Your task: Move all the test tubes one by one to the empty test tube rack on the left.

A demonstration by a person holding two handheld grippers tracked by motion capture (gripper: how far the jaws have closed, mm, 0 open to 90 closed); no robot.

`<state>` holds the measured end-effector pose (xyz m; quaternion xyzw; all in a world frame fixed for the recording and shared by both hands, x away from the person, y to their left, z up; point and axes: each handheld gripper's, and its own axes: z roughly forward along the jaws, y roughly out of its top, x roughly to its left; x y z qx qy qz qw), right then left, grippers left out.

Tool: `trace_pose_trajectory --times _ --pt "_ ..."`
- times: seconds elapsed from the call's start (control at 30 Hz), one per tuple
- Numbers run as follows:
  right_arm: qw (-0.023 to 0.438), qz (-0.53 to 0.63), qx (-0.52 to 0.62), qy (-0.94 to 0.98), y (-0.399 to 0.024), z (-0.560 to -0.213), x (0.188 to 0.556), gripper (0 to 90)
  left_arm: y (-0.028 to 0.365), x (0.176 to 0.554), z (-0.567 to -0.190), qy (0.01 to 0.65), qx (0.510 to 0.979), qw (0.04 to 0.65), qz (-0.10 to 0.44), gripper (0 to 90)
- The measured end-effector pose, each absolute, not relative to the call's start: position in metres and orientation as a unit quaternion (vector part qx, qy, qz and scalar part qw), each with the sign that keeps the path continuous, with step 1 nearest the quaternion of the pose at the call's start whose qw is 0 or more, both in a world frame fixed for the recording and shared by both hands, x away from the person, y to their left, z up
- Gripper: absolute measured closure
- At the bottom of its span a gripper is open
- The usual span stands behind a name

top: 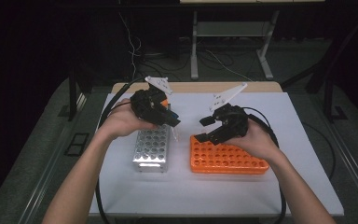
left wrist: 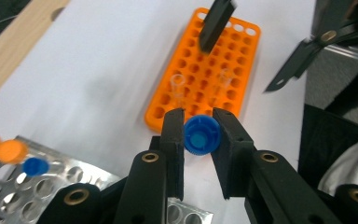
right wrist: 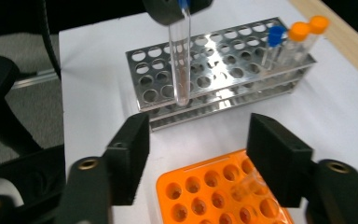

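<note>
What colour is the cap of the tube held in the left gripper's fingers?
Blue; the cap shows best in the left gripper view.

I can read no writing, label, brand, number or sign anywhere here: not on the tube I hold, not on the orange rack, not on the metal rack, and not on the white mat under them.
</note>
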<state>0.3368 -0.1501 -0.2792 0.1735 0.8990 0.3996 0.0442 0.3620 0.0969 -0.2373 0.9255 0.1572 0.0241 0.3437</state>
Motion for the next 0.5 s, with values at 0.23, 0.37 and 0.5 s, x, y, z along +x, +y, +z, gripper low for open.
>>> trace_pose_trajectory --times 0.23,0.37,0.5 --pt "0.060 0.404 0.206 0.889 -0.174 -0.280 0.336 12.2 0.106 0.375 -0.239 0.184 0.921 0.342 0.041 73.8" --pt "0.055 0.406 0.222 0.885 -0.187 -0.284 0.335 2.5 0.110 0.383 -0.241 0.198 0.917 0.343 0.048 73.9" --pt "0.052 0.403 0.238 0.882 -0.199 -0.290 0.333 0.1 0.113 0.391 -0.244 0.209 0.915 0.341 0.055 73.9"
